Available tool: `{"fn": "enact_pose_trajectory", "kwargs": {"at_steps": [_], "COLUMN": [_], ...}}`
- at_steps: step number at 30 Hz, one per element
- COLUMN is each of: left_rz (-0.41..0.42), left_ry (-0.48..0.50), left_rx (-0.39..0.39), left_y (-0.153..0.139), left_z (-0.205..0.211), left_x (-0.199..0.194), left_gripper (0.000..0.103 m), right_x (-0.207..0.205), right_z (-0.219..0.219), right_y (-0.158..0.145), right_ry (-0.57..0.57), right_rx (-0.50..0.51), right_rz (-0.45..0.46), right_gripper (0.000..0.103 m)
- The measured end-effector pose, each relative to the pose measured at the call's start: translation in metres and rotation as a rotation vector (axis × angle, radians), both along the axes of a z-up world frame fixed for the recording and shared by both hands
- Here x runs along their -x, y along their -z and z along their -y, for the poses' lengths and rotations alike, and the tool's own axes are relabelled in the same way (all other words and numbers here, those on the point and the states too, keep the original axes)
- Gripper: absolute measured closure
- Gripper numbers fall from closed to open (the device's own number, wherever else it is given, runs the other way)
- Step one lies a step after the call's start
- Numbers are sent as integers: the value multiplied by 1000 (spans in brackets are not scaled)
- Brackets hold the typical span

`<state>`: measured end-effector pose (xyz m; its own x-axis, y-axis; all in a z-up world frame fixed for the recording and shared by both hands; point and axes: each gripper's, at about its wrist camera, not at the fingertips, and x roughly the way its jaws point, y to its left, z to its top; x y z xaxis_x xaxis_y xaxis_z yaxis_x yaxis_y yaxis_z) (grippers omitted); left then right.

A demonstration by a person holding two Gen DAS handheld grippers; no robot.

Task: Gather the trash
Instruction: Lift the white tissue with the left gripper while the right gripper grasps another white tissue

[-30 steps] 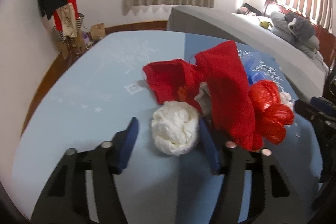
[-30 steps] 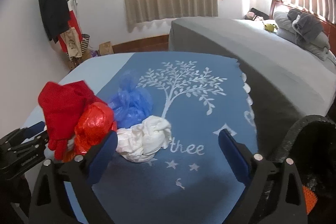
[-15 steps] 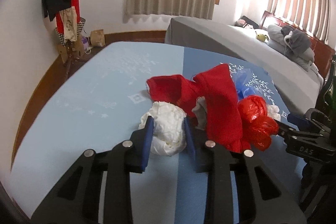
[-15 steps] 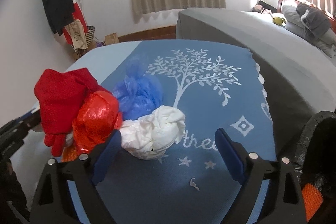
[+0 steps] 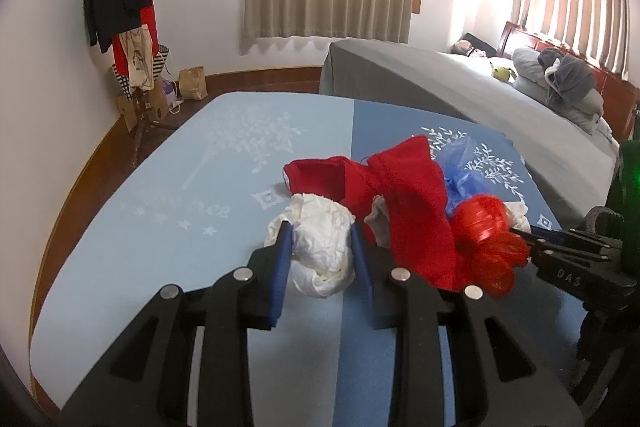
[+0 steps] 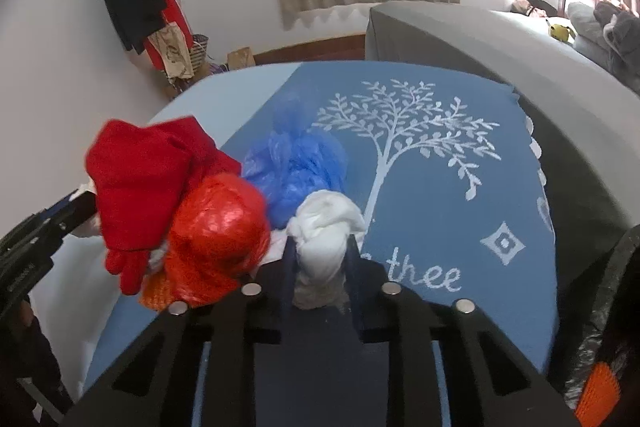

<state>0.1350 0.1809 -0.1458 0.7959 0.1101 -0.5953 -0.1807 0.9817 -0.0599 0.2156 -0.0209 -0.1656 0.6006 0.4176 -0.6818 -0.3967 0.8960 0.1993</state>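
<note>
**Ana:** Both sets of jaws have closed since a second ago. They stood wide apart then; now the left gripper (image 5: 322, 251) pinches a white wad (image 5: 320, 247), and the right gripper (image 6: 320, 255) has pushed forward and clamps a second white wad (image 6: 326, 227).

**Ben:** Why the white ones first?

**Ana:** My guess is that they lie nearest, at the open edges of the pile, so the jaws can straddle them without snagging anything else. Both wads seem to rest on the blue surface (image 5: 160, 227); neither looks lifted yet.

**Ben:** And beyond the left jaws?

**Ana:** Just right of them lies a red cloth (image 5: 412, 211), probably no trash, touching the wad. Farther right sits a red bag (image 5: 484, 239), with a blue bag (image 5: 460, 179) behind it.

**Ben:** From the right side?

**Ana:** Left of those jaws the red bag presses against the held wad; the blue bag sits just ahead. A black bin bag (image 6: 612, 307) stands at the far right, likely where everything goes.
</note>
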Motion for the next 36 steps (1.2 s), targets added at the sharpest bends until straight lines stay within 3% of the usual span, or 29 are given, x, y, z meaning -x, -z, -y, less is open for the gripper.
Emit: {"fn": "enact_pose_trajectory", "kwargs": {"at_steps": [18,36], "left_rz": [99,159], "left_ry": [73,214], "left_rx": [-8,-4], "left_y": [-46,-66], "left_z": [38,101], "left_x": [13,16], "left_gripper": [74,74], "right_x": [33,57], "right_z": [57,111], "right_y": [-60,-93], "right_ry": [96,181], "right_rx": [-58,-93], "right_rz": [138,201], "right_gripper": [81,81]}}
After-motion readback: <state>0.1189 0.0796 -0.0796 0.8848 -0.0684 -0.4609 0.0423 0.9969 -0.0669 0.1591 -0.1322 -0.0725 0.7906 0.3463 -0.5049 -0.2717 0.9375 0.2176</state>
